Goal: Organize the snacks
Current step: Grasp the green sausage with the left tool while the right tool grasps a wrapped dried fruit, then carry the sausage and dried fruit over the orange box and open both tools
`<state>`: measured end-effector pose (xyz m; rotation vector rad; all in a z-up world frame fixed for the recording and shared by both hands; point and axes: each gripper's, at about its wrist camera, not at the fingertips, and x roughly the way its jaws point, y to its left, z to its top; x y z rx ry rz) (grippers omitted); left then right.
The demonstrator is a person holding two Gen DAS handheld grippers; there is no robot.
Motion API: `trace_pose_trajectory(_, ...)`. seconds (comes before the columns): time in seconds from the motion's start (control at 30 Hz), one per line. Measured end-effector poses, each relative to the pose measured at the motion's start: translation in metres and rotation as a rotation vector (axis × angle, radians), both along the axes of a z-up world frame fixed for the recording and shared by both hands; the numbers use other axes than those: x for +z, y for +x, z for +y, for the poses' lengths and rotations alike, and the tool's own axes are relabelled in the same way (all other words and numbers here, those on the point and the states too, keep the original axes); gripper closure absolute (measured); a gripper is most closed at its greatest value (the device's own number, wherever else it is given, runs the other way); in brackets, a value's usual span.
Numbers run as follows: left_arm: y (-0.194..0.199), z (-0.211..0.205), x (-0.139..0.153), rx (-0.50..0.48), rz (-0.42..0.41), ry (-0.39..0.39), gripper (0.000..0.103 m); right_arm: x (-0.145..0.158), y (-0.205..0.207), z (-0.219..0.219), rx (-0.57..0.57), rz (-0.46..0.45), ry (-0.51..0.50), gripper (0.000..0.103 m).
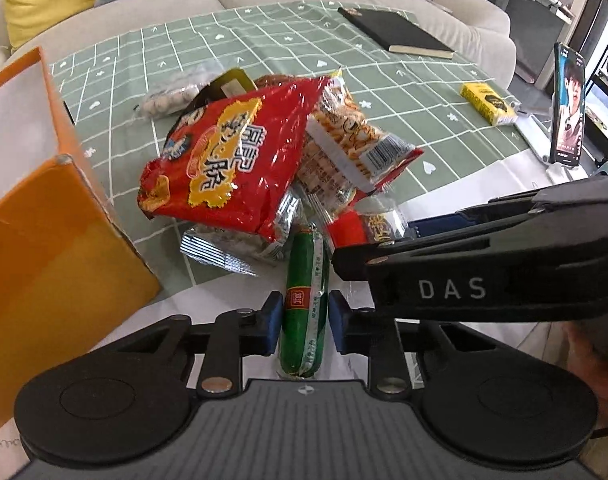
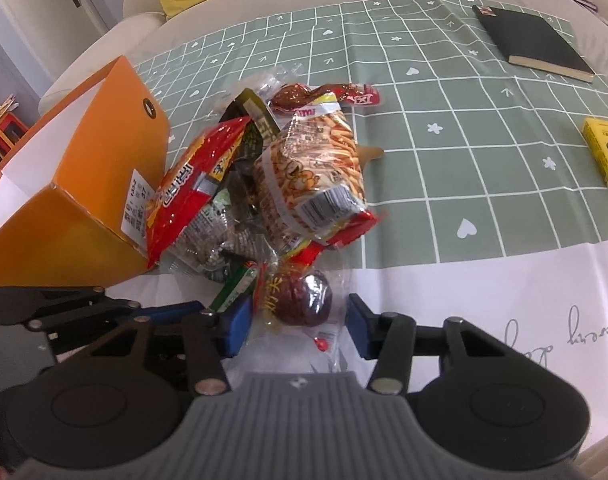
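A pile of snack packets lies on the green checked tablecloth beside an open orange box. On top are a red bag and a striped cracker bag. A green sausage sticks out of the pile's near side, and my left gripper is shut on it, a blue pad against each side. My right gripper stands open around a clear packet with a dark red fruit. Its left pad touches the wrapper and the right pad is apart. The sausage's green end shows beside that packet.
The orange box stands just left of the pile. A black notebook lies at the far right, and a yellow pack at the right. A phone on a stand sits at the table's right edge. A sofa with cushions runs behind.
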<state>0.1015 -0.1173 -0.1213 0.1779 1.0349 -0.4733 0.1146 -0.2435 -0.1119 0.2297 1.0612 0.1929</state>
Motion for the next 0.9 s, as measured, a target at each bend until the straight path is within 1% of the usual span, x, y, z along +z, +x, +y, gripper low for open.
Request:
trace_pose_trajectory(0.1, -0.001, -0.002, -0.001, -0.002, -0.007, 0.007, 0.075, -0.001, -0.001, 0.0, 0.005, 0.001, -0.002, 0.056)
trace_pose_trajectory(0.17, -0.001, -0.003, 0.0, -0.004, -0.009, 0.009, 0.078, -0.002, -0.001, 0.0, 0.01, 0.009, -0.004, 0.059)
trace_pose_trajectory(0.37, -0.007, 0.001, 0.002, 0.021, -0.013, -0.001, 0.078, 0.001, -0.003, 0.001, 0.021, 0.009, 0.0, 0.06)
trace_pose_trajectory(0.57, -0.02, 0.016, 0.015, 0.056, -0.018, -0.022, 0.078, 0.01, -0.01, 0.002, 0.019, -0.007, 0.009, 0.06)
trace_pose_trajectory(0.7, -0.03, 0.031, 0.03, 0.098, -0.03, -0.075, 0.078, 0.02, -0.018, 0.008, 0.05, -0.049, -0.01, 0.06)
trace_pose_trajectory(0.9, -0.044, 0.051, 0.058, 0.142, -0.073, -0.139, 0.078, 0.043, -0.034, 0.019, 0.1, -0.141, -0.047, 0.06)
